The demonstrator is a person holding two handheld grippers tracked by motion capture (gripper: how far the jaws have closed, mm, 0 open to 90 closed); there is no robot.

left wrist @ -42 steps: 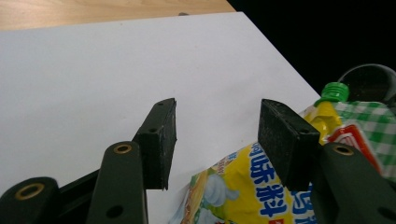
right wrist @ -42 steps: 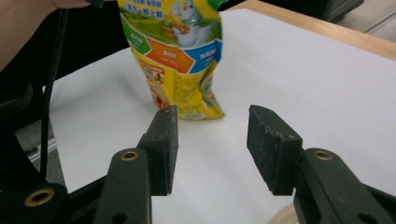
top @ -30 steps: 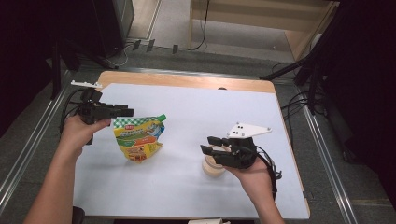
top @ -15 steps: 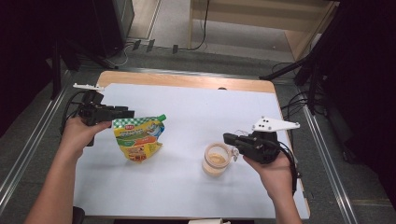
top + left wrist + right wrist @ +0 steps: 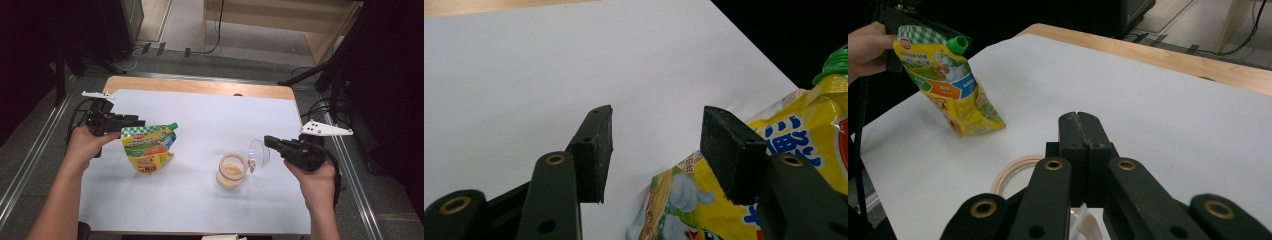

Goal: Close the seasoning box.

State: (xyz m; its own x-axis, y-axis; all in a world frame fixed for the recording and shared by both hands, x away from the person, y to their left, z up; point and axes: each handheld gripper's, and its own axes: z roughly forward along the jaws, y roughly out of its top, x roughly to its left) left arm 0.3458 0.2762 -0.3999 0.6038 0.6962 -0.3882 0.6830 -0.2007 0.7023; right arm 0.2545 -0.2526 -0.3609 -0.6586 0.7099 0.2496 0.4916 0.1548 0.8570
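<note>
White sheet covers the table (image 5: 200, 200); work sits mid-table. Largest item: a yellow spouted pouch (image 5: 147, 148) with a green cap, standing tilted toward the person's left, its top edge beside the left gripper (image 5: 131, 121). Near the right gripper stands a small round jar (image 5: 232, 171) of tan paste, mouth uncovered. Smallest: a clear lid (image 5: 258, 154), held on edge just above and right of the jar.

Risks, as judged:
- Lid is thin and slick, pinched at its rim only. A small twist of the wrist could let it swing or slip out, dropping onto the jar or the sheet.
- Pouch leans with no firm hold seen. The left gripper view shows the pads (image 5: 594, 145) wide apart with one pad next to the pouch's upper corner; whether it touches I cannot tell. If unsupported, the soft pouch may slump flat.
- Open jar stands between both hands; a low sweep could knock it over.

Pose: right gripper (image 5: 270, 142) clamped tight on the lid, jaws pointing left, hand under it, forearm coming up from the near edge. Left hand (image 5: 85, 142) grips its tool level, jaws pointing right toward the pouch top.
</note>
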